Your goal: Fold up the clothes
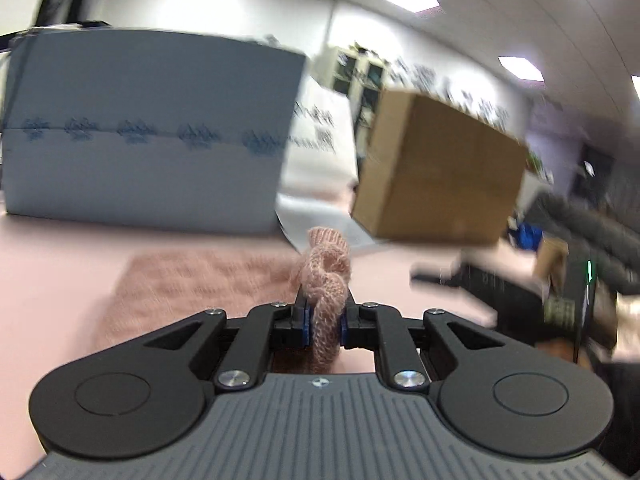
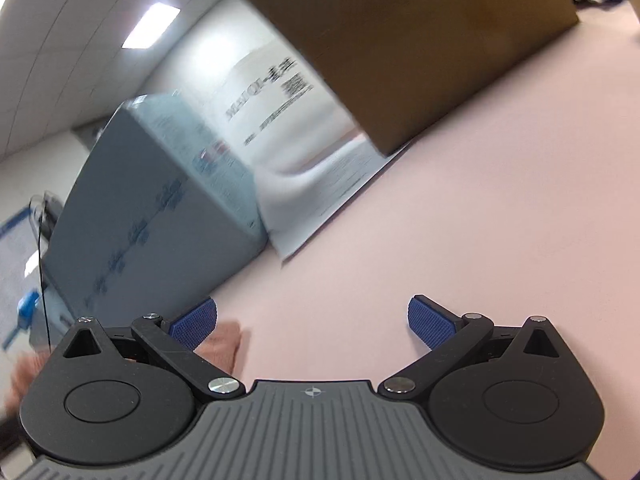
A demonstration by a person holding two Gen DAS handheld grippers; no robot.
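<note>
A pink knitted garment (image 1: 192, 280) lies spread on the pink table (image 1: 60, 272) in the left wrist view. My left gripper (image 1: 325, 312) is shut on a bunched fold of that knit, which sticks up between the fingers. In the right wrist view my right gripper (image 2: 312, 320) stands open above the bare pink table (image 2: 460, 220), nothing between its blue pads (image 2: 432, 320). A corner of the pink garment (image 2: 224, 344) shows just behind its left finger.
A large grey-white box (image 1: 152, 128) stands at the back left, a brown cardboard box (image 1: 440, 176) at the back right, and a white plastic bag with printed sheets (image 1: 320, 148) between them. The same grey box (image 2: 152, 208) and brown box (image 2: 400, 40) appear in the right wrist view.
</note>
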